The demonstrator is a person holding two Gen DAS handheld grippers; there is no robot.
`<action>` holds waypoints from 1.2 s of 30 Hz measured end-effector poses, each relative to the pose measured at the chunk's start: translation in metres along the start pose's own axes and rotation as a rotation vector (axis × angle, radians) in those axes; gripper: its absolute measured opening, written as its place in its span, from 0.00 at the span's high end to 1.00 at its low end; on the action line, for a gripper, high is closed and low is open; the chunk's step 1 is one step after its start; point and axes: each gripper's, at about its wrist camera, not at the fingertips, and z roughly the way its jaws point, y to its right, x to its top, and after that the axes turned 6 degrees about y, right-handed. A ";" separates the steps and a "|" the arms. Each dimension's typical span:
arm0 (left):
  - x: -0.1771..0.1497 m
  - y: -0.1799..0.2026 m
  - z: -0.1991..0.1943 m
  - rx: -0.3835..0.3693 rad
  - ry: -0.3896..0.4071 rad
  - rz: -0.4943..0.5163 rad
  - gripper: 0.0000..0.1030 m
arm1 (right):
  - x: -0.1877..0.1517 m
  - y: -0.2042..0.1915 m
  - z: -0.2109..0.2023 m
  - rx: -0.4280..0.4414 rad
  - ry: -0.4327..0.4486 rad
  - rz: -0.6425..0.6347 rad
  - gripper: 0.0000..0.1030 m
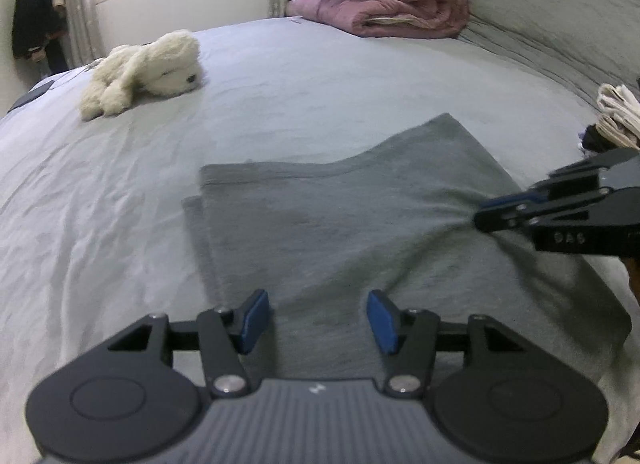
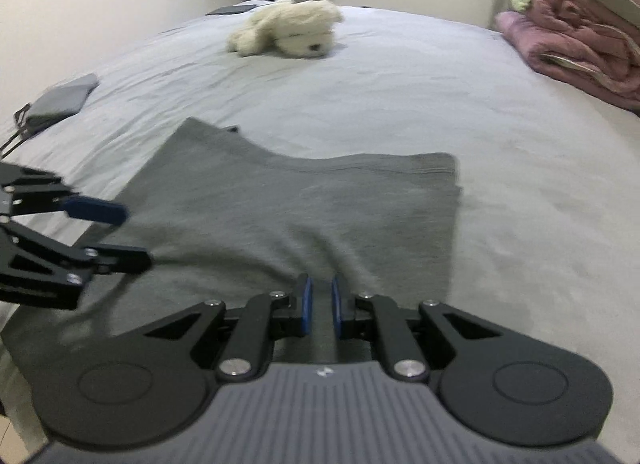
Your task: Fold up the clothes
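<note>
Clearly, the grey garment (image 1: 340, 220) is a soft and light thing: it lies flat on the bed sheet (image 1: 120, 184), partly folded already, and it makes small wrinkles wherever something pulls it. It probably has no stiffness, so any part that is lifted will hang down and drag the other layers, and a hold on one layer only may let the fold slide apart. The best place to take it seems to be the near edge or a corner, with all layers together between the pads. The left gripper (image 1: 318, 318) has its jaws spread wide, with nothing between them; the near edge of the garment lies just ahead of and below the blue pads (image 1: 256, 318). The right gripper (image 2: 320, 302) has its jaws nearly together, and the cloth gathers into a ridge that runs toward the narrow gap, so it appears to pinch the near edge of the garment. The left wrist view confirms this: there the right gripper (image 1: 486, 220) comes from the side, and wrinkles spread out from its tip. Only the left view shows a stack of pale cloth (image 1: 618, 116) far beyond the right gripper. Only the right view shows a small grey folded item (image 2: 64, 98) well beyond the left gripper (image 2: 134, 236). Both views show the white plush toy (image 2: 288, 30) far ahead of the jaws.
</note>
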 end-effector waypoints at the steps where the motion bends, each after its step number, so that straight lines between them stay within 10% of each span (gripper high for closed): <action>1: 0.000 -0.002 -0.002 0.013 0.003 0.002 0.45 | 0.000 0.002 -0.002 -0.013 0.001 0.003 0.87; 11: -0.002 -0.026 -0.011 0.056 0.005 -0.049 0.45 | -0.014 0.011 -0.023 -0.031 0.001 -0.012 0.80; 21: -0.008 0.007 -0.022 -0.135 0.037 0.045 0.46 | -0.025 -0.004 -0.034 0.027 -0.002 -0.107 0.79; 36: -0.015 0.019 -0.004 -0.131 -0.038 0.069 0.44 | -0.056 -0.073 -0.081 0.417 0.035 -0.558 0.55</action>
